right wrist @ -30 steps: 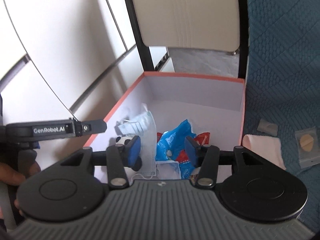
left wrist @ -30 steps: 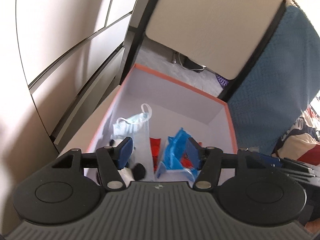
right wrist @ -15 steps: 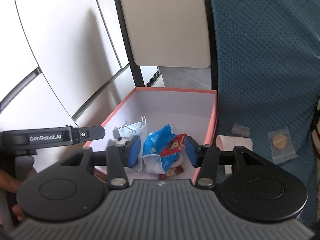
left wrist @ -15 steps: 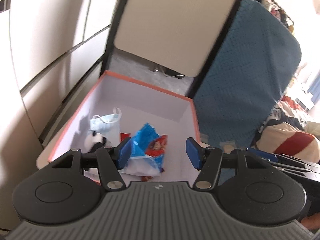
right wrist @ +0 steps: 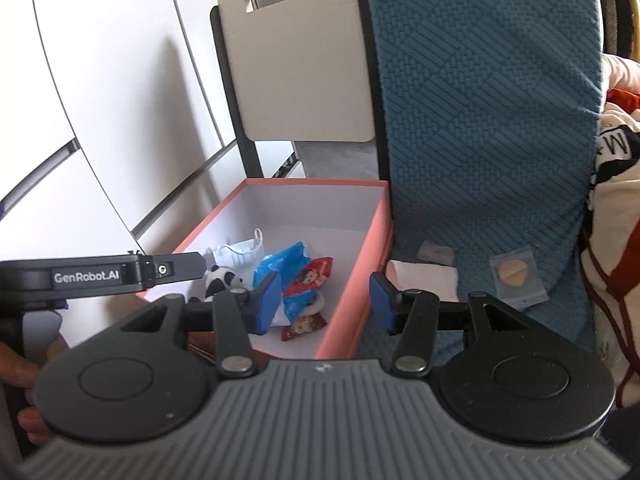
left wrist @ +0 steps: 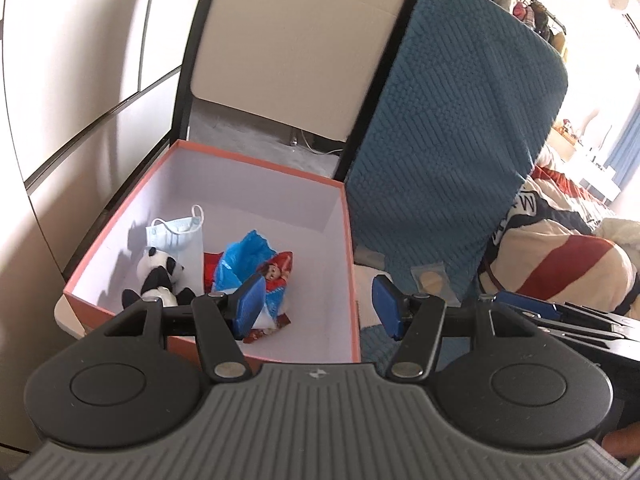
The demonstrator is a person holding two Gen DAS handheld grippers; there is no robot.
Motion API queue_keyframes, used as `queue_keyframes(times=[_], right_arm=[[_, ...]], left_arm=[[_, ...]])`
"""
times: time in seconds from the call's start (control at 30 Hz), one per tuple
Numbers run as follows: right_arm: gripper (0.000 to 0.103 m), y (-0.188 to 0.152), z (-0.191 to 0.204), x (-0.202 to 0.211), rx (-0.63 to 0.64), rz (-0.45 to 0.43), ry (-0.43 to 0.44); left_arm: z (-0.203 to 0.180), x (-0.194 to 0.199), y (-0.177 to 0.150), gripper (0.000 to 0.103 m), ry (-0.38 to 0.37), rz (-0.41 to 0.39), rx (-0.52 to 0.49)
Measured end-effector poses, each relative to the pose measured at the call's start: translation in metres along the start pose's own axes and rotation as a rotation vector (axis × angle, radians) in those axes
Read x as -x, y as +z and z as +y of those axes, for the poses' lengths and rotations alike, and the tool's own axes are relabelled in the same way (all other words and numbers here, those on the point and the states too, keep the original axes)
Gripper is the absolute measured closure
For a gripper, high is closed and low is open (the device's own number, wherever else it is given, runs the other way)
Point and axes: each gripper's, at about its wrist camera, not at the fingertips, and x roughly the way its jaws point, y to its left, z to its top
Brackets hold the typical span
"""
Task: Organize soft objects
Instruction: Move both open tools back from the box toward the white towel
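Both my grippers have pulled back and up from the pink box (left wrist: pixel 352 280), which now sits smaller and lower in each view. My left gripper (left wrist: pixel 318 306) and right gripper (right wrist: pixel 324 300) each have their blue pads apart with nothing between them. Inside the box lie a face mask (left wrist: pixel 176 232), a toy panda (left wrist: pixel 160 276) and blue and red snack packets (left wrist: pixel 256 264). On the blue quilted cover (right wrist: pixel 480 120) beside the box rest a folded white cloth (right wrist: pixel 424 280) and a small clear pouch (right wrist: pixel 516 276).

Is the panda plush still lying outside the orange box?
No, the panda plush lies inside the orange box, beside the face mask and blue bag.
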Motion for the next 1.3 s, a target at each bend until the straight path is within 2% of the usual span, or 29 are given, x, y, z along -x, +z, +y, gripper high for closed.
queue_keyframes(times=[0.6,0.8,0.97,1.07,1.3], right_arm=[[0.051,-0.047,-0.052,0.038,-0.058,-0.018,-0.071],[0.051,-0.064,-0.066,0.046,-0.085,-0.029,-0.100],[0.051,-0.077,-0.079,0.041,-0.098,-0.053,-0.121],[0.051,-0.082,-0.090,0.038,-0.136,-0.077,-0.127],[0.051,-0.087,-0.117,0.032,-0.160,-0.107,-0.157]], left_arm=[[-0.049,-0.002,-0.042,0.038,-0.041,0.034,-0.060],[-0.058,-0.010,-0.052,0.038,-0.071,0.082,-0.098],[-0.067,-0.024,-0.056,0.038,-0.081,0.117,-0.159],[-0.074,-0.033,-0.057,0.038,-0.085,0.100,-0.169],[-0.097,-0.070,-0.058,0.038,-0.129,0.114,-0.164]])
